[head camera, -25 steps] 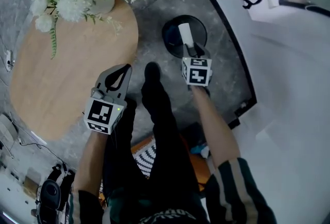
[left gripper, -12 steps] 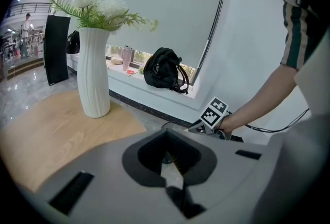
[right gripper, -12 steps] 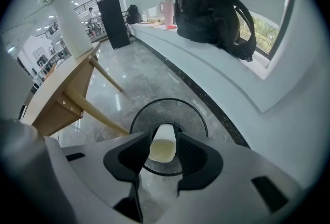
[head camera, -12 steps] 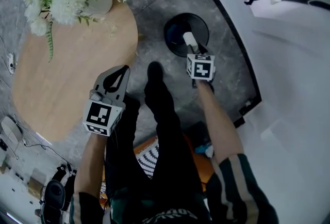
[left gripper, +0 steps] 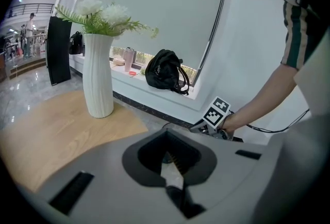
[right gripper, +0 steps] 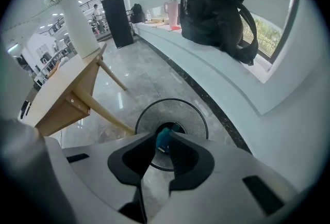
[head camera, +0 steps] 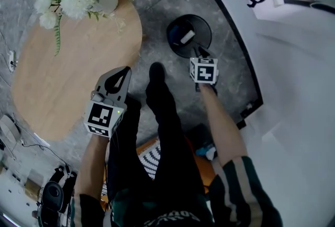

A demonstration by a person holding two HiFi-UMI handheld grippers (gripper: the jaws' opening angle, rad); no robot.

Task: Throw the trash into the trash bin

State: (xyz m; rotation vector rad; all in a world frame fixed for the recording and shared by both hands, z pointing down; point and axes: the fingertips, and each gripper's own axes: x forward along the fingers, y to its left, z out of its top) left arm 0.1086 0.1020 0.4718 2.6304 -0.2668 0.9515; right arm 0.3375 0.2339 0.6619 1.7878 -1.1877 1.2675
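A round black mesh trash bin [head camera: 202, 26] [right gripper: 192, 114] stands on the grey floor right of the table. A white piece of trash [head camera: 187, 37] lies tilted inside it, apart from any jaw. My right gripper [head camera: 199, 54] [right gripper: 161, 146] hangs over the bin's near rim and points steeply down. Its jaws have just been closing, with a narrow gap left and nothing between them. Through that gap I see a teal scrap [right gripper: 164, 138] down in the bin. My left gripper [head camera: 124, 70] [left gripper: 172, 179] hovers by the table's edge, tips together and empty.
An oval wooden table [head camera: 73, 79] fills the left, with a white vase of flowers [head camera: 102, 2] [left gripper: 98, 78] at its far end. The person's leg and shoe [head camera: 156, 84] stand between the grippers. A black backpack [right gripper: 211, 9] [left gripper: 165, 70] rests on the white window ledge behind the bin.
The white piece stood upright in the right gripper's jaws above the bin; it now lies tilted in the bin, free of them. The left gripper has stayed put.
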